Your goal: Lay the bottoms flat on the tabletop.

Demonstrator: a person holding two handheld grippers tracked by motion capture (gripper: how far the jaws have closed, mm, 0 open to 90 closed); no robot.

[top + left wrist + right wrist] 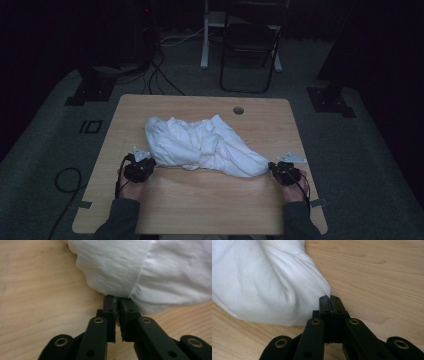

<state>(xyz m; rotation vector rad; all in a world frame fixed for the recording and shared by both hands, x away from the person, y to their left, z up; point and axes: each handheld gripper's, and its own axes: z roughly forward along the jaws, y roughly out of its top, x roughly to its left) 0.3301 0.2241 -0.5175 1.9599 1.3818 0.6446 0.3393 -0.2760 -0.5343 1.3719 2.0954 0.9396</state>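
Cloth: a white cloth lies crumpled in a heap on the middle of the counter, with its long axis running from far left to near right.
Left tongs: the left tongs sit at the near left end of the heap; in the left gripper view the left tongs have their jaws close together with a thin slit between them, tips right at a fold of the cloth. Whether they pinch any fabric I cannot tell.
Right tongs: the right tongs sit at the tapered near right tip of the heap; in the right gripper view the right tongs have their jaws pressed together on a corner of the cloth, which fans out from the tips.
Key relation: the cloth lies between the two tongs, one at each end of its long axis; it stretches to the right and far from the left one, and to the left and far from the right one. Neither hand is clearly nearer; each is at its own end.
Judgement: the right end looks secured, the left end looks unsure, so a spread or lift probably needs a firm left pinch first.
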